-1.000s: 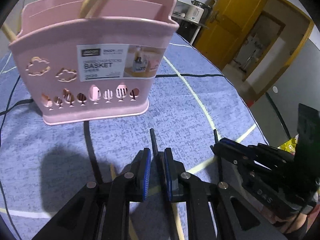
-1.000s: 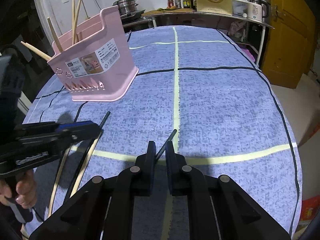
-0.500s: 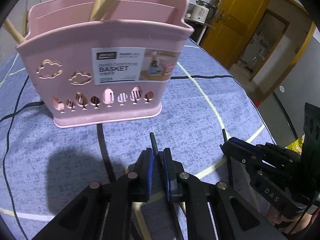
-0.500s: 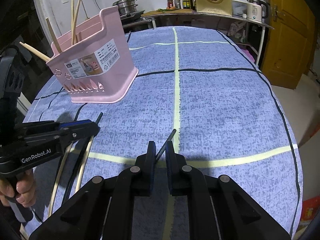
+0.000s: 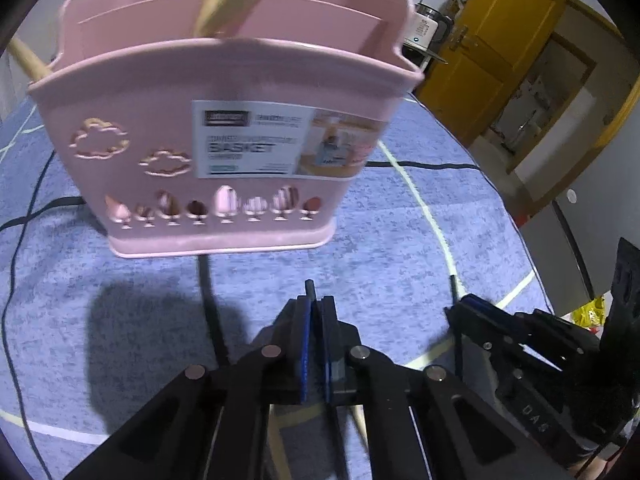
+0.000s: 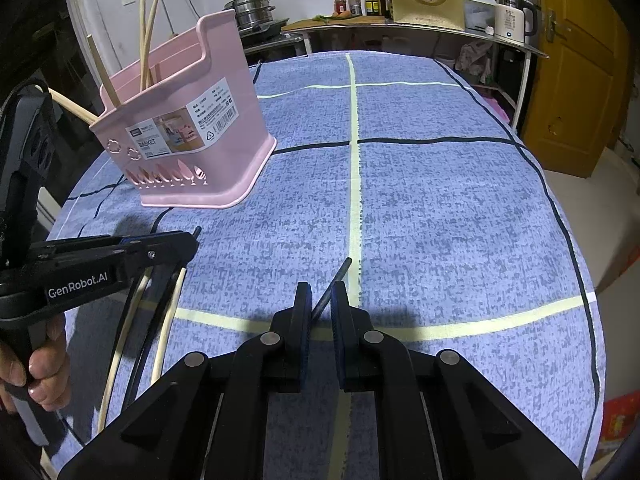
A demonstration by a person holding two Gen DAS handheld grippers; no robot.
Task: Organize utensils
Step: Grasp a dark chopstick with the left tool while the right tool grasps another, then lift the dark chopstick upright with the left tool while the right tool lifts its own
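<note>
A pink utensil basket point(image 5: 224, 140) stands on the blue tablecloth and holds several wooden chopsticks point(image 6: 145, 44). It also shows in the right wrist view point(image 6: 188, 136) at the left. My left gripper point(image 5: 315, 308) is shut on a black chopstick point(image 5: 309, 287) just in front of the basket's base. It shows from the side in the right wrist view point(image 6: 188, 242). My right gripper point(image 6: 320, 300) is shut on another black chopstick point(image 6: 334, 284) near the table's front edge. It appears in the left wrist view point(image 5: 464, 308) at the right.
Loose wooden and black chopsticks point(image 6: 168, 320) lie on the cloth at the front left. A counter with a pot point(image 6: 250, 10), bottles and a kettle point(image 6: 512, 18) stands behind the table. A yellow door point(image 6: 576, 80) is at the right.
My left gripper has moved closer to the basket with its black chopstick, so the basket looks larger. My right gripper holds almost still.
</note>
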